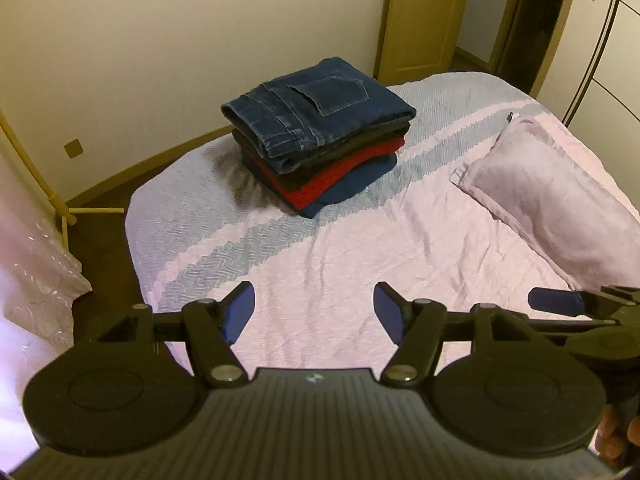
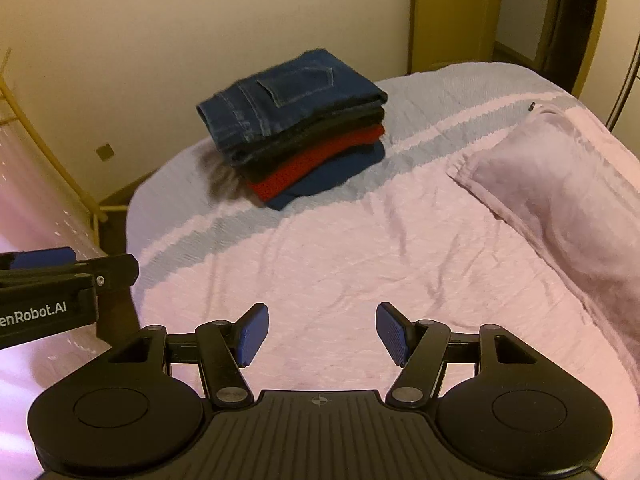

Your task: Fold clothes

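1. One stack of folded clothes (image 1: 320, 136) sits on a bed (image 1: 340, 264) toward the far edge — at about twelve o'clock from both grippers and well apart from them.
2. Four or so layers can be counted in the stack: one pair of blue jeans (image 1: 316, 114) on top with a back pocket facing up, one dark garment (image 1: 360, 140) beneath, one red garment (image 1: 340, 172) under that, and one blue garment (image 1: 360, 188) at the bottom.
3. The left gripper (image 1: 314, 316) hangs over the pale pink bedspread, its two blue pads (image 1: 242, 312) standing wide apart with nothing between them.
4. The right gripper (image 2: 322, 334) is likewise spread wide and empty, its two blue pads (image 2: 254, 332) over bare bedspread; in the left wrist view part of it pokes in at three o'clock.
5. One pillow (image 1: 560, 192) in a pale pink case lies at about two o'clock, apart from the stack.
6. Two grey bands (image 1: 224, 252) cross the bedspread — the stack rests on the wider far one.
7. One wooden door (image 1: 420, 16) stands behind the bed, beside one dark doorway (image 1: 548, 12).
8. A person's fingers (image 1: 612, 432) show at the lower right of the left wrist view.
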Demonstrator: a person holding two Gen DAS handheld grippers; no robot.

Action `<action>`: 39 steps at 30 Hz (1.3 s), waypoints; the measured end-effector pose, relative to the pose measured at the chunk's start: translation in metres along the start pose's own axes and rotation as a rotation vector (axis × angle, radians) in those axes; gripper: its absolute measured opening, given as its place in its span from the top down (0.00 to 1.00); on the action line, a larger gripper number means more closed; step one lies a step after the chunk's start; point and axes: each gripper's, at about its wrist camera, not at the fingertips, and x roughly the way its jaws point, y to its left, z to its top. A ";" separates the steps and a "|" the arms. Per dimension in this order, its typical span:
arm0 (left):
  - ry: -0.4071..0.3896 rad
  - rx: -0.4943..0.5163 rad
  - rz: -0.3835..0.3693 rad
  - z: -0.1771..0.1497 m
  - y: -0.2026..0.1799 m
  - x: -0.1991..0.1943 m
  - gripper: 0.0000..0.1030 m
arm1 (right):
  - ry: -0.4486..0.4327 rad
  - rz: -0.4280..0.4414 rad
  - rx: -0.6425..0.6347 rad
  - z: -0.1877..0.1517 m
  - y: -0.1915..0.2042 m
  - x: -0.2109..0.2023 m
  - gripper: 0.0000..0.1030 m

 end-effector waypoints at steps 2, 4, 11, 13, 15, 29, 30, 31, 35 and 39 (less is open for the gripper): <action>0.008 0.002 0.000 0.003 -0.004 0.007 0.39 | 0.007 -0.006 -0.005 0.004 -0.005 0.004 0.39; 0.018 0.003 -0.003 0.006 -0.008 0.014 0.39 | 0.015 -0.009 -0.003 0.009 -0.011 0.010 0.39; 0.051 0.016 0.012 0.019 -0.015 0.038 0.39 | 0.042 -0.005 0.012 0.030 -0.025 0.034 0.39; 0.058 0.015 0.017 0.024 -0.016 0.045 0.39 | 0.048 -0.002 0.008 0.037 -0.027 0.041 0.39; 0.065 0.015 0.020 0.028 -0.017 0.053 0.39 | 0.052 -0.001 0.003 0.043 -0.027 0.047 0.39; 0.080 0.042 0.015 0.054 -0.025 0.090 0.39 | 0.092 -0.005 0.031 0.067 -0.041 0.083 0.39; 0.081 0.044 0.013 0.056 -0.026 0.092 0.39 | 0.095 -0.006 0.034 0.069 -0.042 0.085 0.39; 0.082 0.044 0.011 0.057 -0.026 0.095 0.39 | 0.097 -0.008 0.036 0.070 -0.043 0.087 0.39; 0.083 0.046 0.004 0.062 -0.027 0.104 0.39 | 0.103 -0.014 0.042 0.074 -0.045 0.094 0.39; 0.093 0.040 0.002 0.065 -0.026 0.114 0.39 | 0.111 -0.017 0.044 0.078 -0.045 0.102 0.39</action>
